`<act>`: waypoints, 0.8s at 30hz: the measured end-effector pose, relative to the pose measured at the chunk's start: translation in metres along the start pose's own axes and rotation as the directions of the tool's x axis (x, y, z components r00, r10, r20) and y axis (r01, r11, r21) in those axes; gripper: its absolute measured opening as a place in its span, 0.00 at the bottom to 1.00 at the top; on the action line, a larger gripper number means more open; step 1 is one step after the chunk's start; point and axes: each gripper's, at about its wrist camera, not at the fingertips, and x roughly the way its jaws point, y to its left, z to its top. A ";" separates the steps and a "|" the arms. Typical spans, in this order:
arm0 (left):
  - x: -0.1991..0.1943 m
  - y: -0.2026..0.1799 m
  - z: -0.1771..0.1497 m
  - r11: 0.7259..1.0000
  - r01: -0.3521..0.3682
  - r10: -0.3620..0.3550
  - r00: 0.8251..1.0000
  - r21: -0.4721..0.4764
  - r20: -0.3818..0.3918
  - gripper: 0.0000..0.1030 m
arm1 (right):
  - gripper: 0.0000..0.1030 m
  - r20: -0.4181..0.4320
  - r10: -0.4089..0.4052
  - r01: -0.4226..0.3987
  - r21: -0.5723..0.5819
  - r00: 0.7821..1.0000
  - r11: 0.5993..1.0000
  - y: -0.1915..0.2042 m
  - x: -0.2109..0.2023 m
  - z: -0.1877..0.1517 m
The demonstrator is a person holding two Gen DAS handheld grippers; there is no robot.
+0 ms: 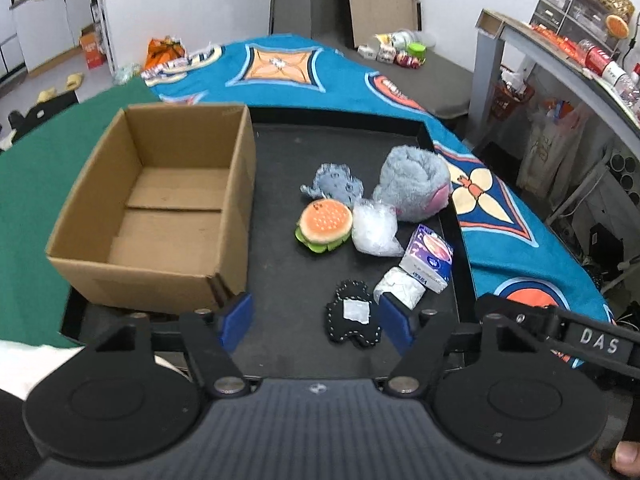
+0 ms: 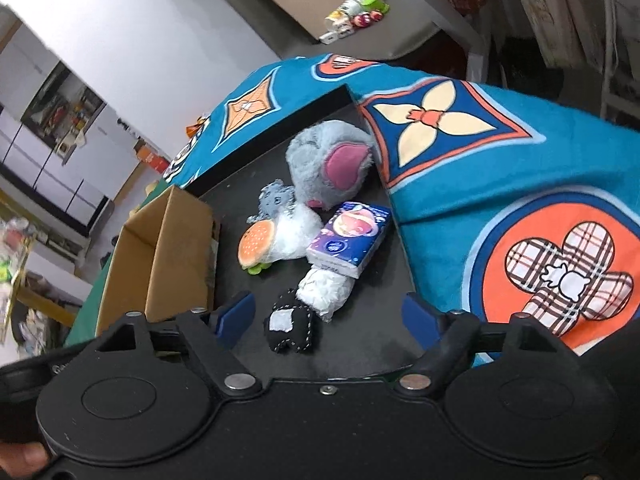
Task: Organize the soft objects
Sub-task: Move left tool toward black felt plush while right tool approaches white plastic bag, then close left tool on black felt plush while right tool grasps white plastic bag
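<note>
On a black tray stands an empty cardboard box at the left, with soft items to its right. These are a burger plush, a small grey plush, a big grey plush, a clear crumpled bag, a tissue pack, a white wrapped roll and a black stitched plush. My left gripper is open, with the black plush near its right finger and not touched. My right gripper is open above the black plush and the white roll.
A blue patterned cloth covers the table around the tray, and a green cloth lies at the left. The body of the other gripper reaches in from the right. A grey bench with clutter stands beyond.
</note>
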 end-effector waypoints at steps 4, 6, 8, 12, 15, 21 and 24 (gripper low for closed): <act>0.017 -0.004 -0.001 1.000 0.006 -0.007 0.999 -0.024 -0.040 0.63 | 0.74 -0.020 0.014 -0.014 0.023 1.000 1.000 -0.006 0.009 -0.001; 0.025 -0.008 -0.002 0.999 0.009 -0.011 0.999 -0.031 -0.054 0.61 | 0.74 -0.024 0.016 -0.016 0.031 1.000 0.999 -0.007 0.015 -0.002; 0.032 -0.009 -0.004 0.999 0.006 -0.009 0.998 -0.038 -0.067 0.57 | 0.73 -0.031 0.014 -0.013 0.048 0.999 0.999 -0.010 0.020 -0.002; 0.046 -0.009 -0.006 0.997 0.010 -0.017 0.995 -0.077 -0.097 0.55 | 0.68 -0.046 0.013 -0.011 0.059 0.999 0.998 -0.012 0.031 -0.002; 0.057 -0.011 -0.008 0.997 0.013 -0.022 0.993 -0.078 -0.117 0.53 | 0.64 -0.060 0.027 -0.021 0.090 0.998 0.996 -0.018 0.039 -0.002; 0.077 -0.010 -0.013 0.996 0.014 -0.029 0.987 -0.093 -0.157 0.52 | 0.60 -0.074 0.051 -0.038 0.168 0.996 0.985 -0.030 0.048 -0.001; 0.086 -0.009 -0.015 0.995 0.013 -0.030 0.984 -0.099 -0.175 0.51 | 0.58 -0.091 0.056 -0.040 0.170 0.994 0.985 -0.030 0.055 0.000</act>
